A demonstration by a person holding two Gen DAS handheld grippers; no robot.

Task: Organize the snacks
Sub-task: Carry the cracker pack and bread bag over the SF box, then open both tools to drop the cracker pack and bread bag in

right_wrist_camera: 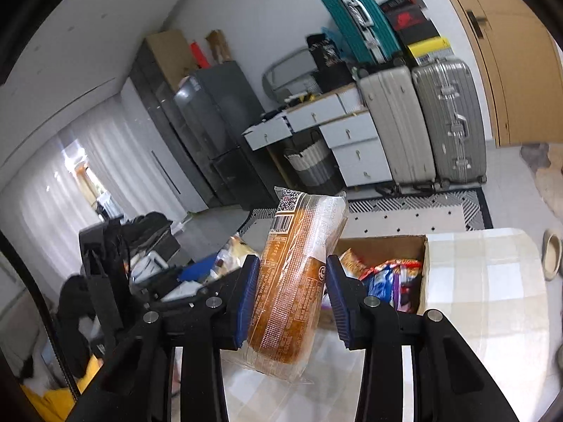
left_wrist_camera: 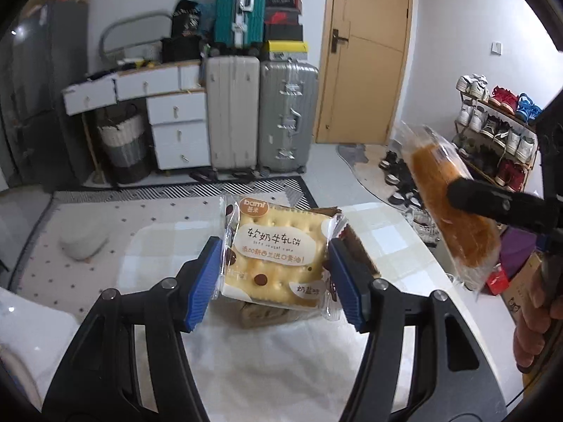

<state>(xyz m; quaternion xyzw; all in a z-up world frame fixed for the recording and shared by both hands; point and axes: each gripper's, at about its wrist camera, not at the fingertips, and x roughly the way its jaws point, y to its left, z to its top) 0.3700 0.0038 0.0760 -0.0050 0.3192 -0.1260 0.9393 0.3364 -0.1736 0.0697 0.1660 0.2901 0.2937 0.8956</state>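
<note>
Cracker packet [left_wrist_camera: 272, 258] sits between left hand-held gripper [left_wrist_camera: 276, 283] pads, lifted.

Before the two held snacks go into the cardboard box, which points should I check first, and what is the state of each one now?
1. Left gripper holds the cracker packet between both pads: ok.
2. Right gripper holds the bread packet: ok, but the right pad seems to touch only its edge.
3. Cardboard box is open on top: ok.
4. Free room in the box: cannot tell; colourful snack bags already lie inside.
5. The two grippers are apart from each other: ok in the left wrist view.
6. Bread packet is clear of the table: ok, it hangs above it.
</note>
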